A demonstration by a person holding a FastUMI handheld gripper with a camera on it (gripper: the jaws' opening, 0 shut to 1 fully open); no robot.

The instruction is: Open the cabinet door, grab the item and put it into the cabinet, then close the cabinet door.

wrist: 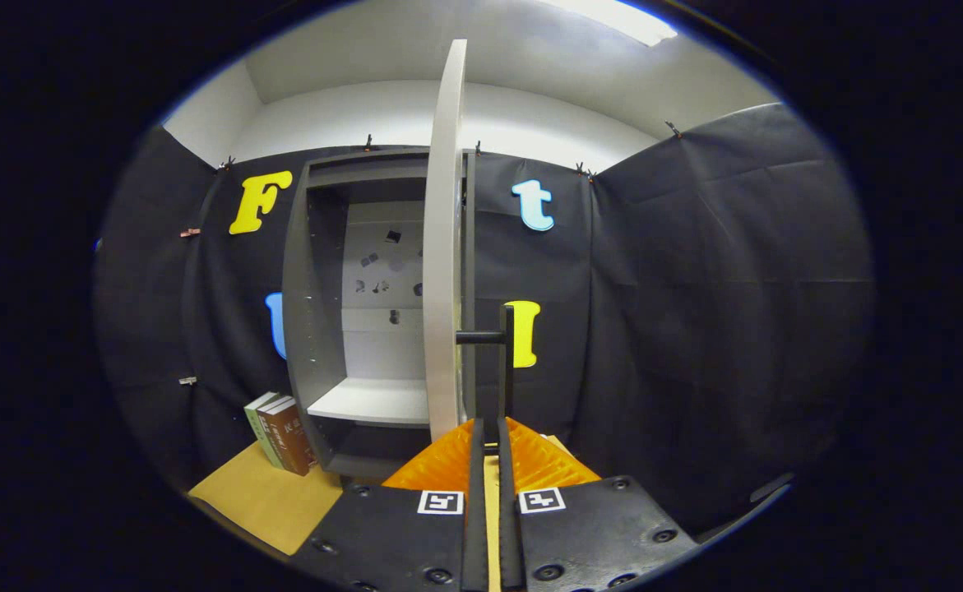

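Observation:
A grey cabinet [312, 288] stands against the booth wall with its door [444, 247] swung out towards me, seen edge-on. A black bar handle [506, 362] sticks out of the door's right face and runs down between my fingers. My gripper [490, 429] is shut on the lower end of that handle, with the fingers nearly touching. Inside the cabinet a white shelf [374, 400] is bare. Three books [281, 433] stand upright on the table just left of the cabinet's foot, beyond and left of my fingers.
The tan tabletop [267, 497] reaches from the books towards me on the left. Black cloth walls close in on the left, back and right. The open door stands between my gripper and the cabinet's inside.

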